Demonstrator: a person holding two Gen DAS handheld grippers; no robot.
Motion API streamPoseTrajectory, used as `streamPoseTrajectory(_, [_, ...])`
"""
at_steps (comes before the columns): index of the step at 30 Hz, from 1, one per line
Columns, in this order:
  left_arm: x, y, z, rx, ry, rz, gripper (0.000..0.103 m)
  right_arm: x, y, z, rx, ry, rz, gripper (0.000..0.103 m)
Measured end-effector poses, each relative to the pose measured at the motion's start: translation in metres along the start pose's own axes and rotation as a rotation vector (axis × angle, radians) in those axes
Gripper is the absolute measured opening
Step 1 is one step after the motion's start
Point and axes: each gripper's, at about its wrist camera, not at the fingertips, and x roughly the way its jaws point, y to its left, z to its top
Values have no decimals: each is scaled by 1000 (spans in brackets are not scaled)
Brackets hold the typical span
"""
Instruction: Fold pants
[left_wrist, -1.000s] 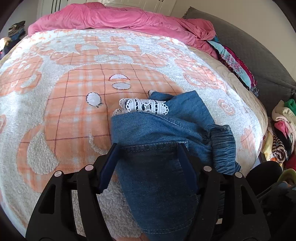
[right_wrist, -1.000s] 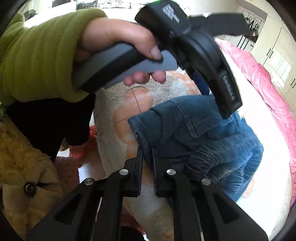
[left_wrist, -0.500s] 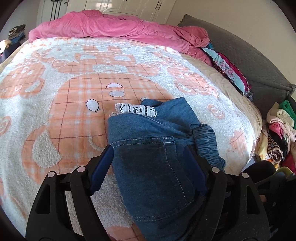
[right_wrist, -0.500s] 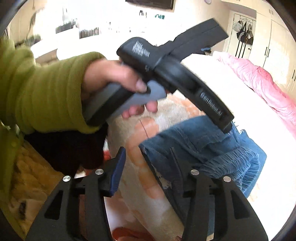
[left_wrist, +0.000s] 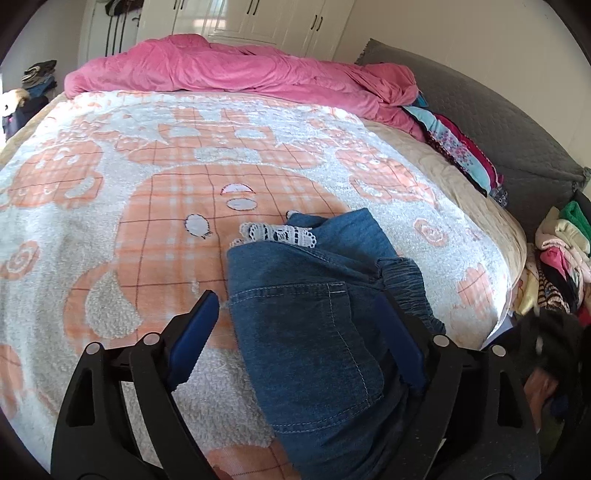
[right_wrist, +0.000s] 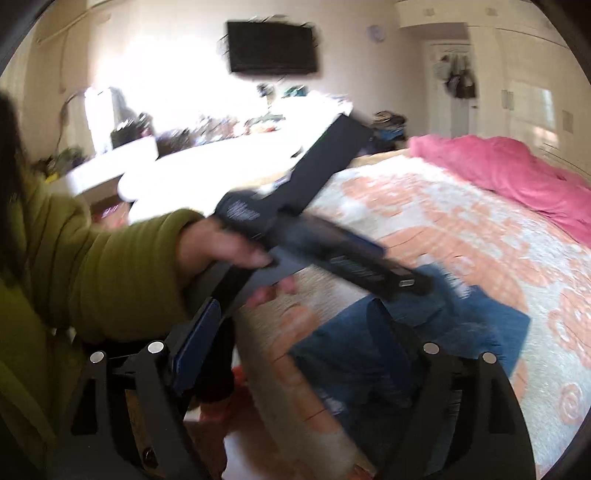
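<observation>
pants (left_wrist: 314, 332) | blue denim, lace-trimmed | folded bundle | flat, near bed edge

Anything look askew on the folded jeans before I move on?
Yes: a white lace trim pokes out from the far edge of the folded blue denim pants, and their elastic waistband bunches out to the right.

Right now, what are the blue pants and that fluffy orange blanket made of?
The pants look like denim: matte blue weave, pale seam stitching, a white lace trim. The blanket looks like soft fleece or terry: fuzzy, nubbly pile, no shine.
</observation>
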Motion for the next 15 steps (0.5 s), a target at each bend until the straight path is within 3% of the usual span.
streamPoseTrajectory(3, [-5, 3, 1, -3, -14, 17, 83, -15, -22, 1, 78, -57, -119, 94])
streamPoseTrajectory(7, [-12, 8, 3, -10, -37, 44, 90, -26, -57, -5, 204, -80, -243, 94])
streamPoseTrajectory(15, [-19, 23, 4, -51, -55, 78, 92, -44, -98, -26, 360, -125, -363, 94])
